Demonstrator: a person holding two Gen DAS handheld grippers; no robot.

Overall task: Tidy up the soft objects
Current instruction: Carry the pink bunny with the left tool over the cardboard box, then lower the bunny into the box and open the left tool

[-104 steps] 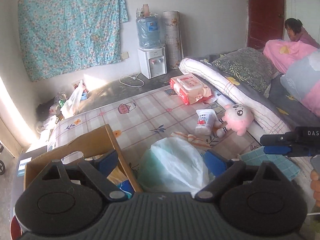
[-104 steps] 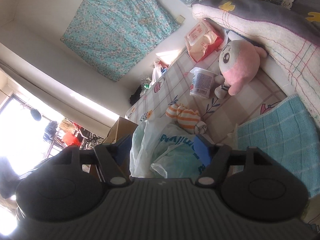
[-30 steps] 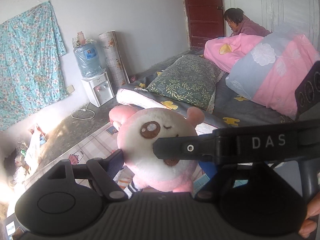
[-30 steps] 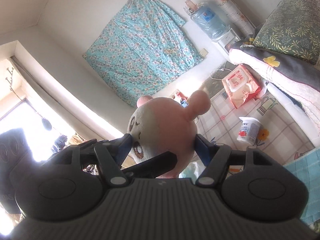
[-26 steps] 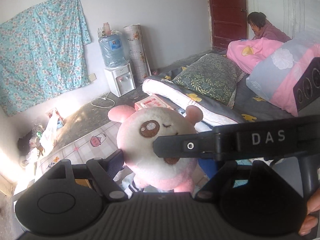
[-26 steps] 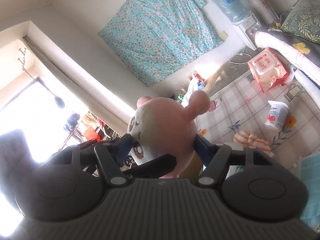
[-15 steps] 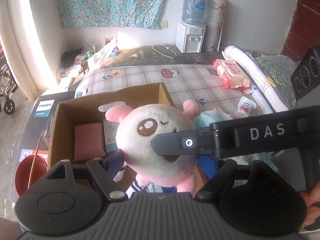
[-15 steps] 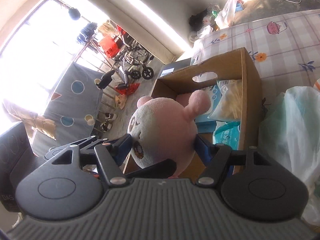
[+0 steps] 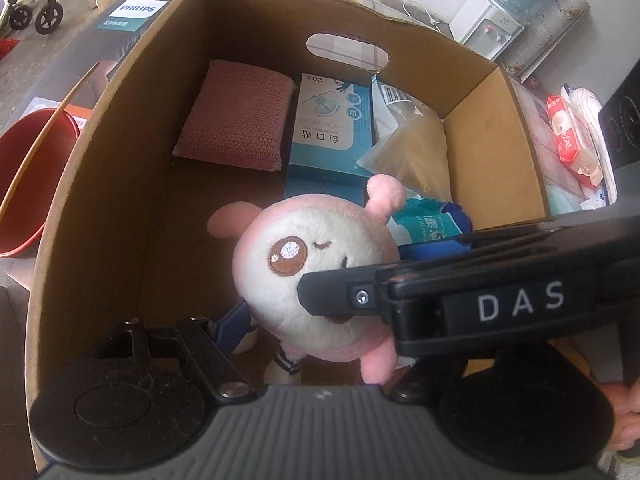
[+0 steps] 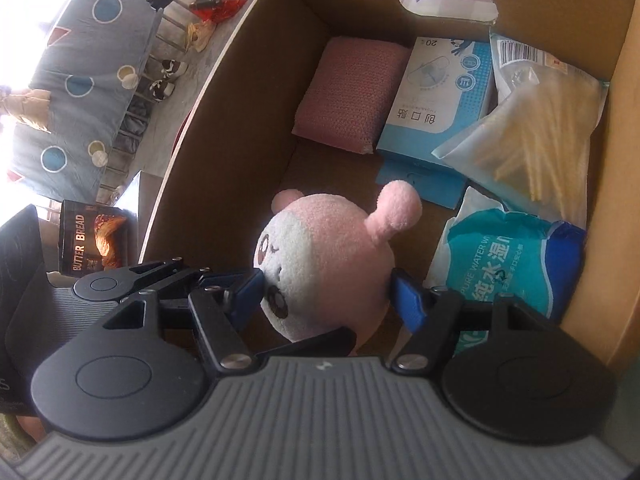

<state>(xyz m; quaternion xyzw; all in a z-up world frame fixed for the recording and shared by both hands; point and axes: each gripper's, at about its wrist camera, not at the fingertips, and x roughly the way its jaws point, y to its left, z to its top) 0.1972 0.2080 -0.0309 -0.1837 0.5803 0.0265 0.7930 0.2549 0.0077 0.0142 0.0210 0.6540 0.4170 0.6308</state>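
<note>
Pink plush toy [image 9: 316,268] pinched between the blue pads of both grippers at once, held over the open cardboard box [image 9: 120,184]. Right gripper [image 10: 326,294] squeezing the round head from two sides, one pad [image 10: 250,286] on the white face, the other pad on the pink back. Left gripper [image 9: 312,332] also closed on the toy, gripping lower down near the neck and body, with the right gripper's black finger lying across the face in that view. Toy sitting right between the fingers, ears pointing away from the fingers and little legs toward the gripper bodies, so the long way of the toy running along the fingers. Straight past the fingertips, bare brown floor of the box, an empty spot. Farther from the fingers, a pink knitted pad [image 10: 352,92] and a blue and white pack [image 10: 440,104]. Off to the right side of the fingers, a clear bag of yellow sticks [image 10: 536,148] and a blue wet wipes pack [image 10: 516,264]. Neither gripper nearer than the other, both on the toy. Best guess for the next move: lower into the bare spot, then spread all fingers to let go.
</note>
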